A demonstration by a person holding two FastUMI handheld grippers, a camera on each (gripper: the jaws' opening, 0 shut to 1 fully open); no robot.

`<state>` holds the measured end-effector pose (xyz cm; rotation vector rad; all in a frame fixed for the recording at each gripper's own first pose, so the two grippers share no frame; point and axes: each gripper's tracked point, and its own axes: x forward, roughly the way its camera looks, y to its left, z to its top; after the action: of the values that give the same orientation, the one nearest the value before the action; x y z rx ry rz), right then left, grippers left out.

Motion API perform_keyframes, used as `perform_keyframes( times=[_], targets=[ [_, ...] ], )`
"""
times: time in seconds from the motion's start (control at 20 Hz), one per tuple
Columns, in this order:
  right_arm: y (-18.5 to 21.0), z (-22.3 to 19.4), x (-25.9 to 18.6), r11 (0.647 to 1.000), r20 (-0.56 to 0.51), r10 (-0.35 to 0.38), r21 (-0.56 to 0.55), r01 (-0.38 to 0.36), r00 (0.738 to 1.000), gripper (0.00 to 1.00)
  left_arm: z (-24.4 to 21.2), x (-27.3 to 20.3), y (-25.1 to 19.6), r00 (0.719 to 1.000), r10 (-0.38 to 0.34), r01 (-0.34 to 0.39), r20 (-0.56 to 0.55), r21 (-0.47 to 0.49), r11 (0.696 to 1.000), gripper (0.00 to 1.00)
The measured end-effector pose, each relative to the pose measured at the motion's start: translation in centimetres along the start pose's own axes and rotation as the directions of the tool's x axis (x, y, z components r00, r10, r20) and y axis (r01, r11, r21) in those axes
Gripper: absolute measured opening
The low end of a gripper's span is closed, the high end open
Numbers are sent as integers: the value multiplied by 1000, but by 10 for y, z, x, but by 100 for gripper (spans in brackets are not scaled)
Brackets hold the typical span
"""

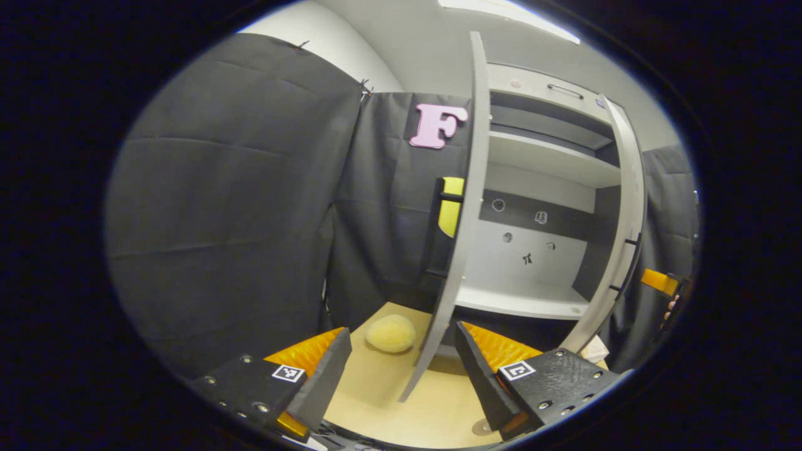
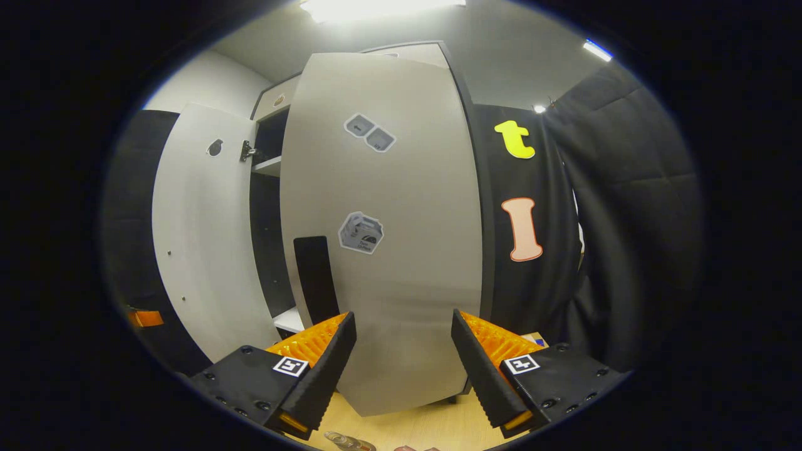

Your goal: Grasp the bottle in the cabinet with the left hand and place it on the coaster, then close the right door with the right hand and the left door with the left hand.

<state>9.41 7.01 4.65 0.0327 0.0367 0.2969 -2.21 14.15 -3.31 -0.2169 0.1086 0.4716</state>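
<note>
In the left gripper view the cabinet [image 1: 532, 300] stands open, its shelves bare. Its left door [image 1: 467, 207] shows edge-on, straight ahead of my open left gripper [image 1: 401, 369], whose fingers hold nothing. The right door [image 1: 626, 232] is swung partway in. In the right gripper view that right door [image 2: 382, 250] faces my open right gripper [image 2: 404, 357] at close range, with its black handle [image 2: 316, 279] just left of it. A clear object, probably the bottle's top [image 2: 349, 441], shows at the bottom edge. A small round disc [image 1: 482, 428], perhaps the coaster, lies on the table.
A pale yellow soft lump [image 1: 390, 333] lies on the wooden table [image 1: 388, 394] left of the left door. The other gripper [image 1: 658, 282] and a hand show beyond the right door. The left door [image 2: 207, 250] stands wide open in the right gripper view.
</note>
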Motion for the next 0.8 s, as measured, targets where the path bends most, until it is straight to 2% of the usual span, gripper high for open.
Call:
perform_keyframes(
  times=[0.05,0.3,0.6,0.8],
  targets=[
    [2,-2,1,1000,-3,-1,2,1,1000,97,4,2,11,1000,13,-13,10,-1,1000,96],
    [9,-7,1,1000,-20,-26,3,26,999,98,42,18,65,996,42,-42,73,8,999,98],
    [18,-6,1,996,-16,-83,-25,82,996,98,83,56,104,990,-26,30,139,-26,999,98],
    [14,-3,-5,990,-5,-134,-32,134,991,98,102,88,107,984,-87,85,154,15,996,96]
  ],
)
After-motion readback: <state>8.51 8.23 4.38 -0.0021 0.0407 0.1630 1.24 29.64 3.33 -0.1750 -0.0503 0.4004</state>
